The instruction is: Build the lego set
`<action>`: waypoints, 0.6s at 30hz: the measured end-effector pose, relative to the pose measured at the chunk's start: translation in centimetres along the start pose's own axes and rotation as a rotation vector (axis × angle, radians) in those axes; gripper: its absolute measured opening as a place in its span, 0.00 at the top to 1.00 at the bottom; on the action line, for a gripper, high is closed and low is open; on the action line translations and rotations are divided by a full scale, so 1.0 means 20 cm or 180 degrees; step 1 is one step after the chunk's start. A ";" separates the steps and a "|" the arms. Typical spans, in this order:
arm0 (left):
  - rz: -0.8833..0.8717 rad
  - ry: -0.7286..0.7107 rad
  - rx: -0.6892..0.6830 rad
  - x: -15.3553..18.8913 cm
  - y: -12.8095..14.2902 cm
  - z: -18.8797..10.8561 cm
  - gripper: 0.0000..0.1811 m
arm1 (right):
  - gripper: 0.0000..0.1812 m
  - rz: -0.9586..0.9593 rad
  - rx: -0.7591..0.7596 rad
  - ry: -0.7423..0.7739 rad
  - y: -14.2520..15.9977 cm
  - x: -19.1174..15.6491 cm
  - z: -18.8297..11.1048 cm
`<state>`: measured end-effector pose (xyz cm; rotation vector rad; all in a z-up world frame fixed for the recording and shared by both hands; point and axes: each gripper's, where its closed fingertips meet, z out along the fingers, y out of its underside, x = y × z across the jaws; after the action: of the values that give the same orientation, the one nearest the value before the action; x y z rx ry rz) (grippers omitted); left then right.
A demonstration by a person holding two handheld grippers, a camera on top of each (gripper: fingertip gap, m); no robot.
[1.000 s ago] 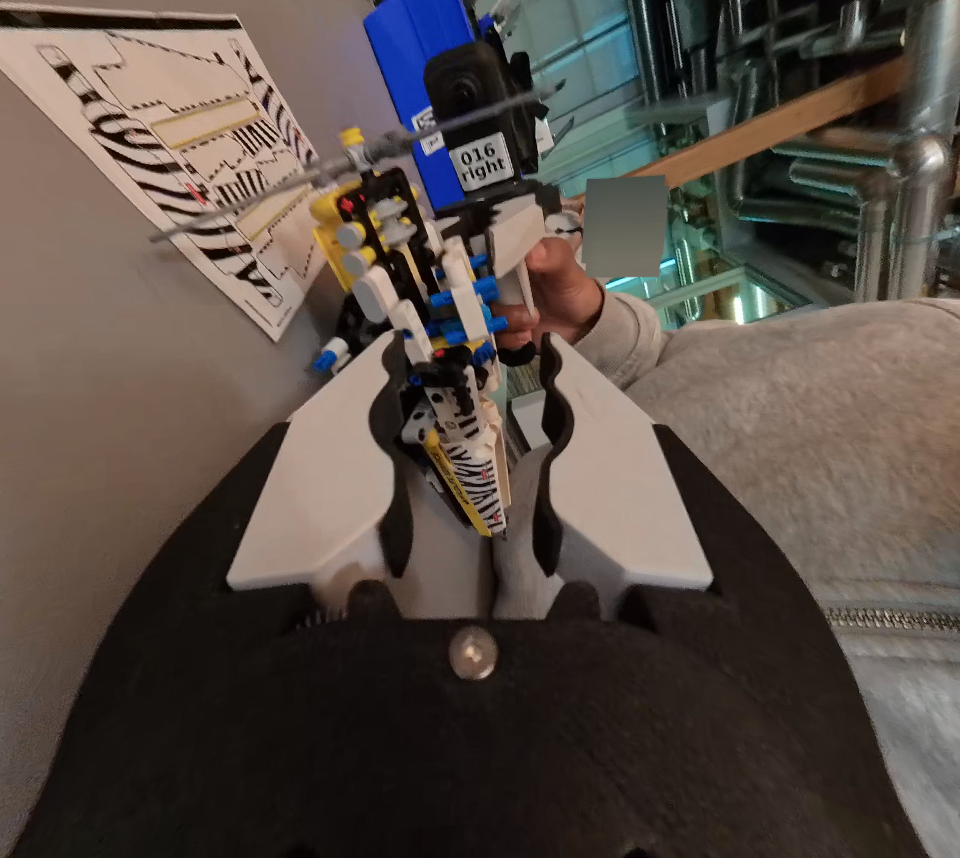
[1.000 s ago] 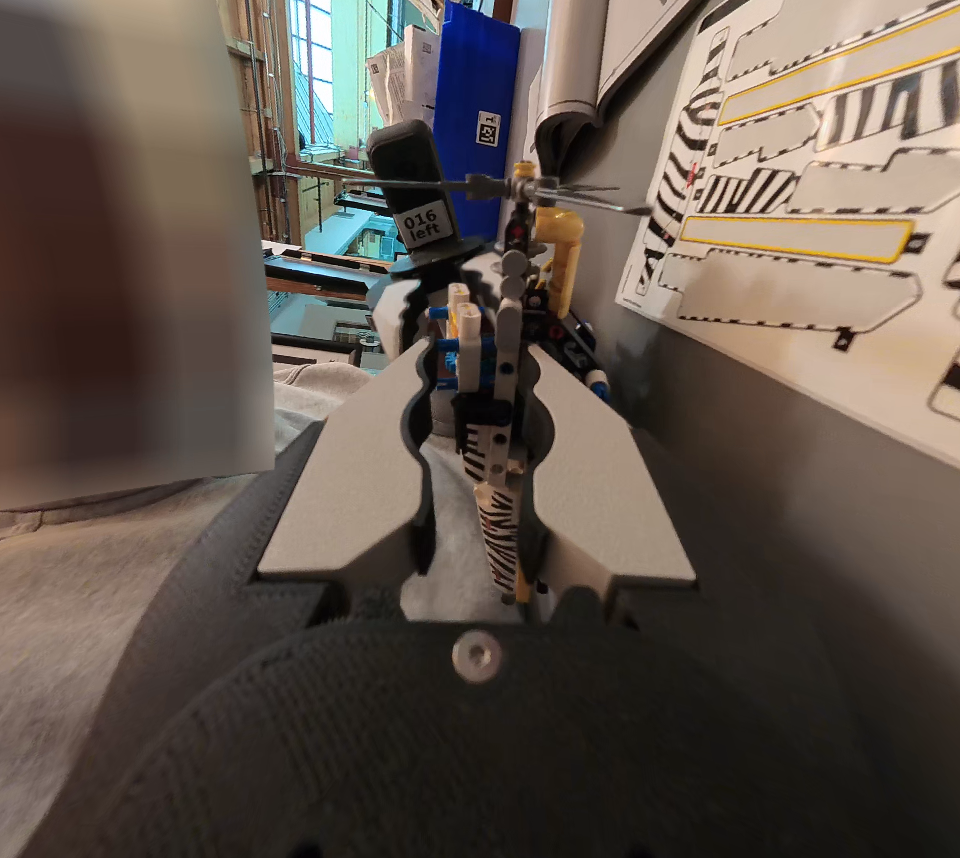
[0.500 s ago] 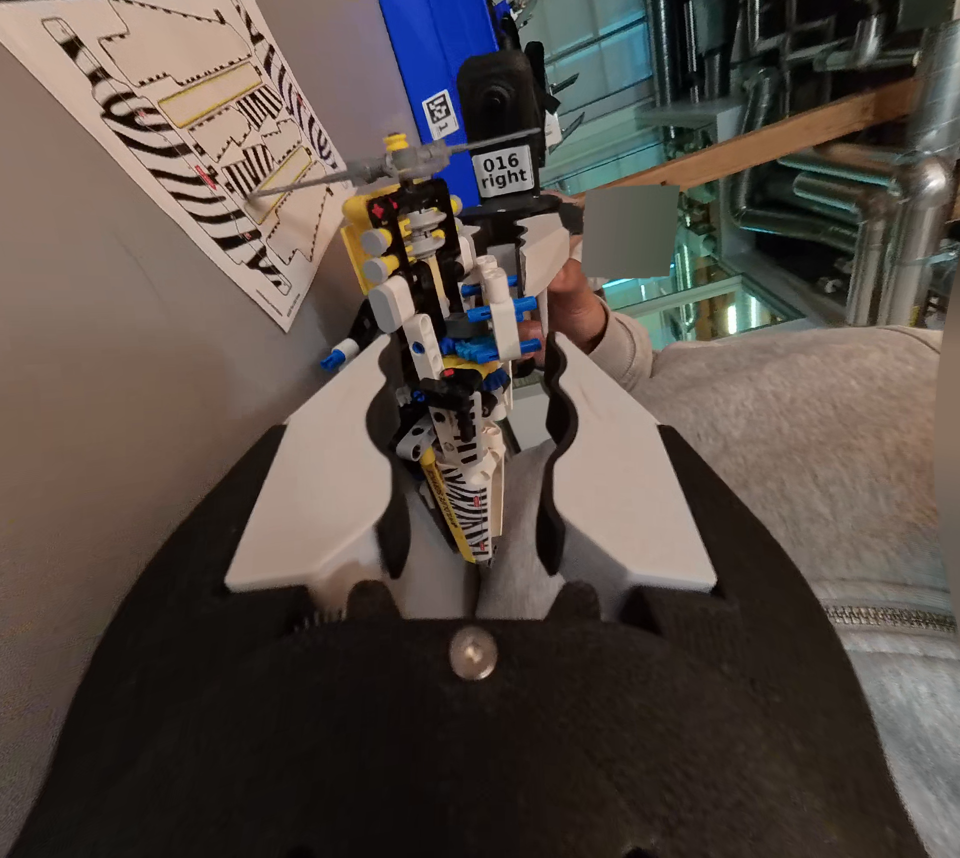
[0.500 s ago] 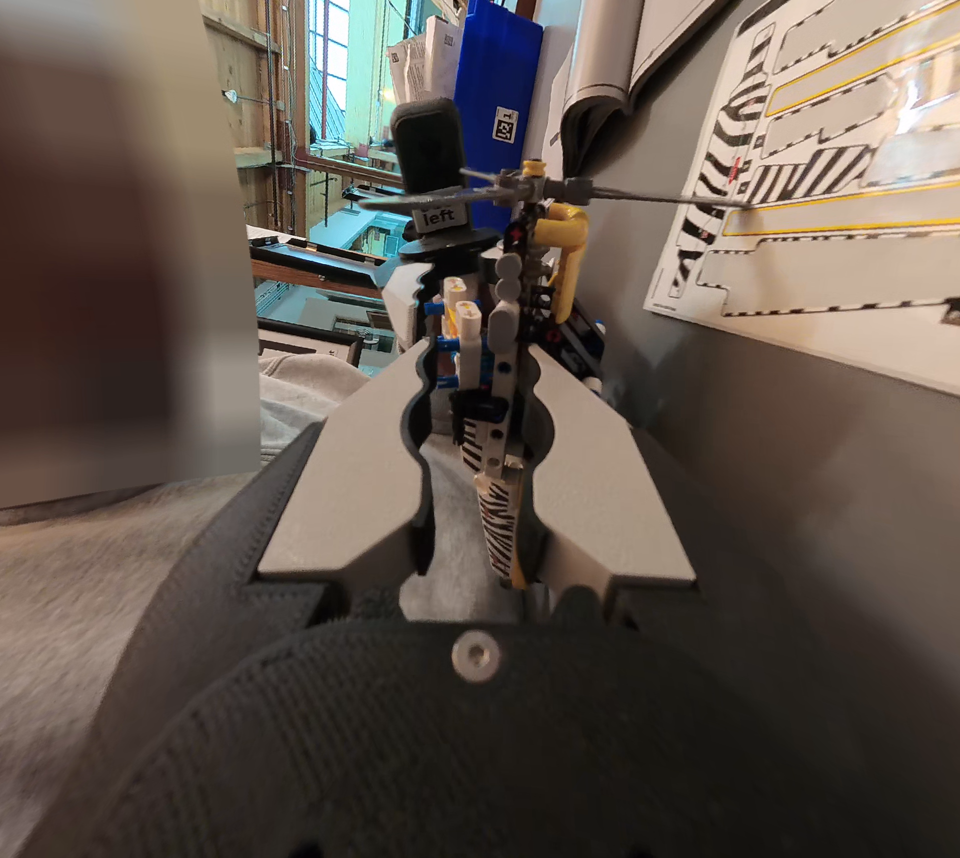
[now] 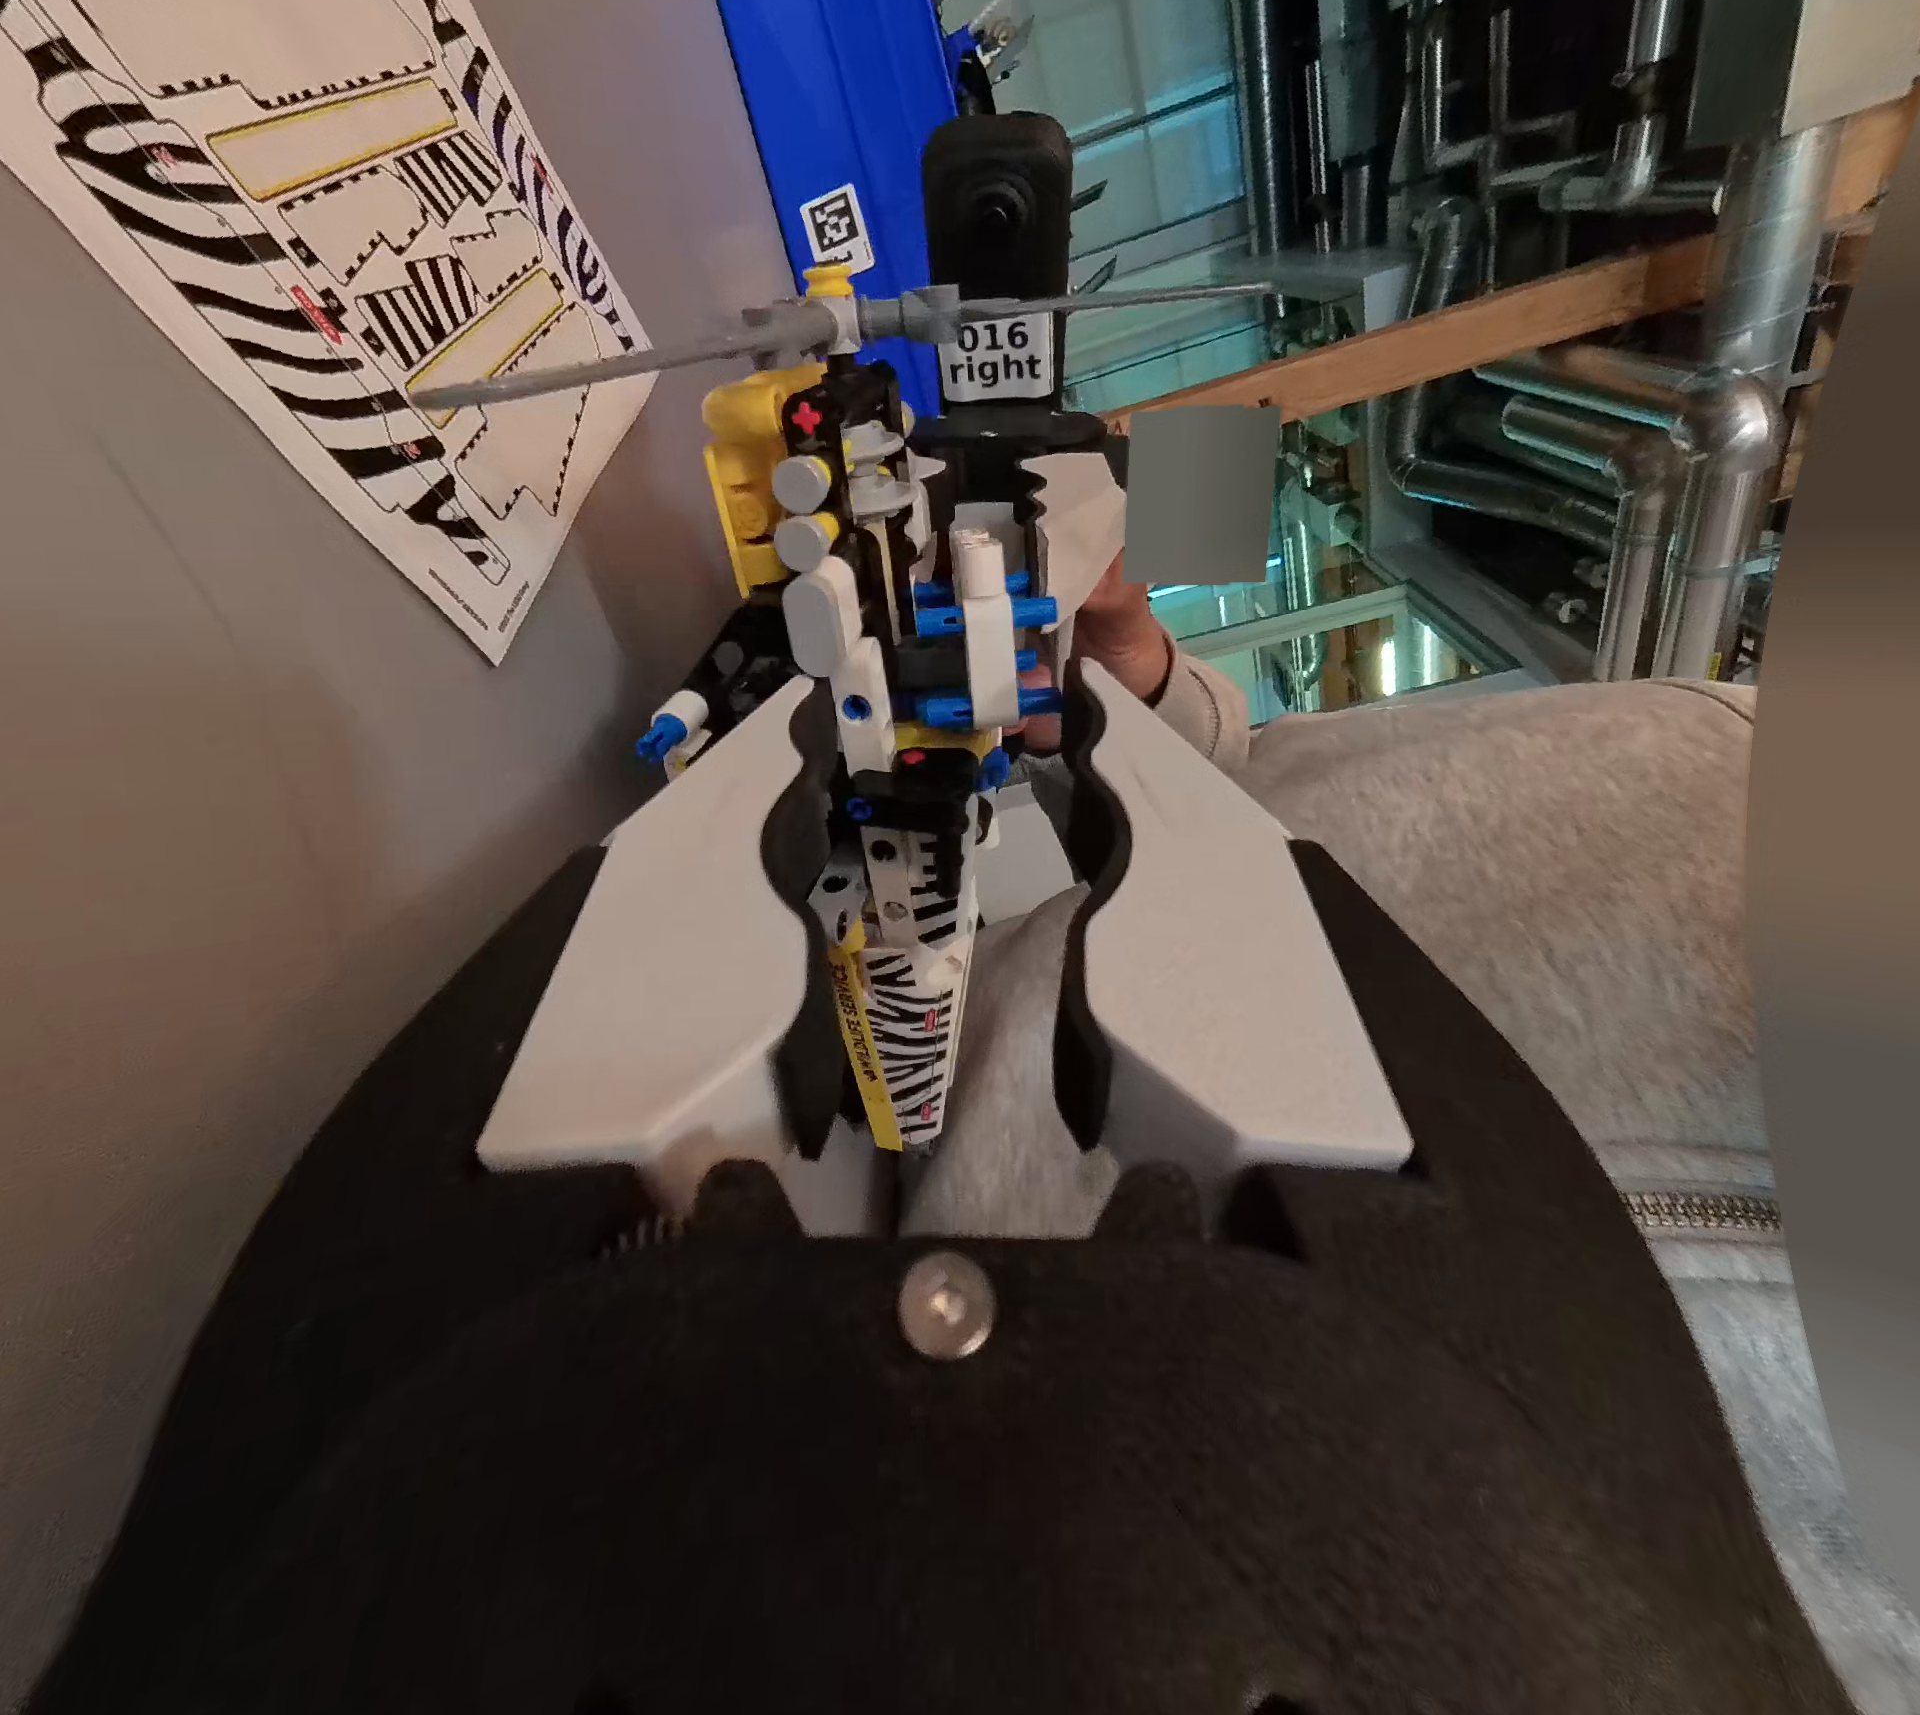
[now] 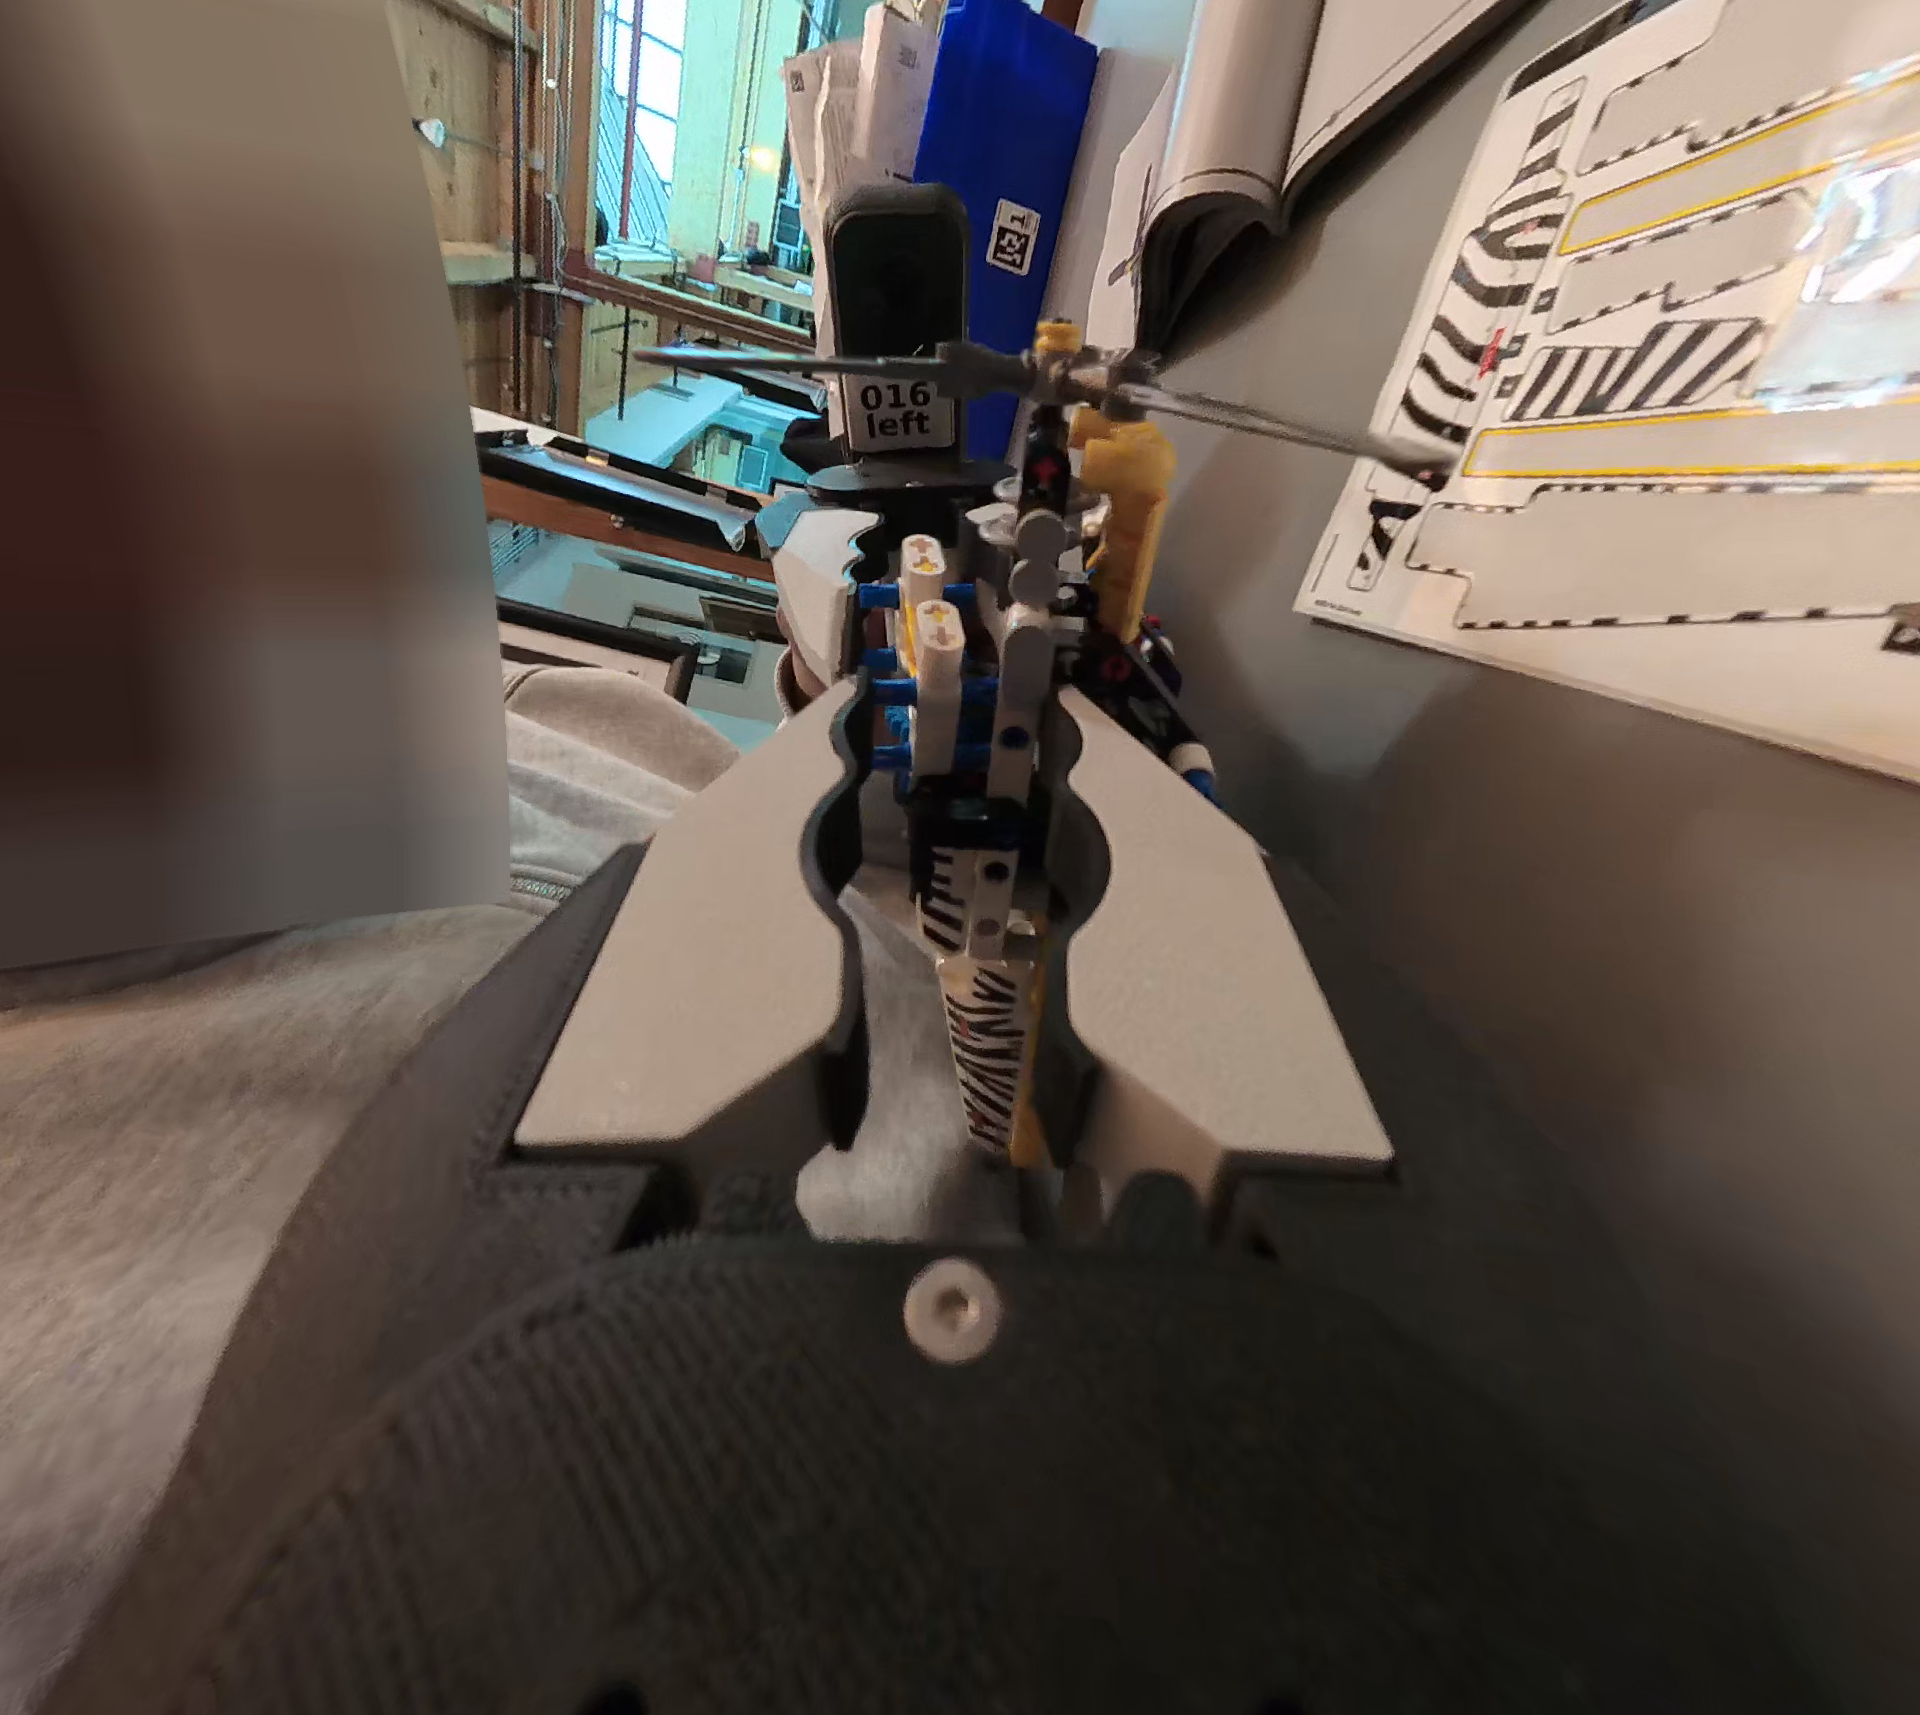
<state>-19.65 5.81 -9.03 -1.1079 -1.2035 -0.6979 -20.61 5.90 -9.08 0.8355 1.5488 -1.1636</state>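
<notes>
Helicopter model (image 5: 883,730) has swung more upright than a second ago, rotor (image 5: 831,325) level; left gripper (image 5: 935,886) and right gripper (image 6: 956,886) each loosely straddle opposite ends, grip unclear. Inspecting, likely.

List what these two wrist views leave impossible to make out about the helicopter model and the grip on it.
- Left gripper grip: left wrist view; a gap shows beside the lego helicopter, so contact is unclear.
- Right gripper grip: right wrist view; the same doubt.
- Model's far side: both views see it end-on.
- Sticker sheet: right wrist view; cut by the edge, glare on part.
- Instruction booklet: cut by the top edge.
</notes>
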 end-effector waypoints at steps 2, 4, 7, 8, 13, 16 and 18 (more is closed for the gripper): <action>0.0012 0.0018 -0.0036 0.01 0.01 0.00 0.76 | 0.84 0.0029 -0.0021 -0.0061 0.01 0.00 -0.01; -0.0004 0.0082 -0.0068 0.02 0.02 0.01 0.73 | 0.84 0.0076 -0.0051 -0.0093 0.02 0.00 -0.01; -0.0026 0.0160 -0.0081 0.03 0.02 0.00 0.72 | 0.84 0.0084 -0.0132 -0.0074 0.02 0.00 -0.01; -0.0030 0.0178 -0.0086 0.03 0.02 0.00 0.71 | 0.84 0.0066 -0.0171 -0.0049 0.02 -0.01 -0.01; -0.0049 0.0265 -0.0128 0.05 0.02 0.00 0.70 | 0.84 -0.0008 -0.0440 0.0058 0.03 -0.02 -0.02; 0.0023 0.0112 -0.0143 0.02 0.02 0.01 0.77 | 0.83 -0.0089 -0.0553 0.0162 0.04 -0.02 -0.02; 0.0051 0.0057 -0.0181 0.01 0.03 0.02 0.82 | 0.82 -0.0119 -0.0565 0.0235 0.04 -0.01 -0.02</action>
<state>-19.26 6.34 -8.95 -1.1552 -1.1646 -0.7322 -20.00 6.52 -9.17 0.7408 1.7075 -1.0144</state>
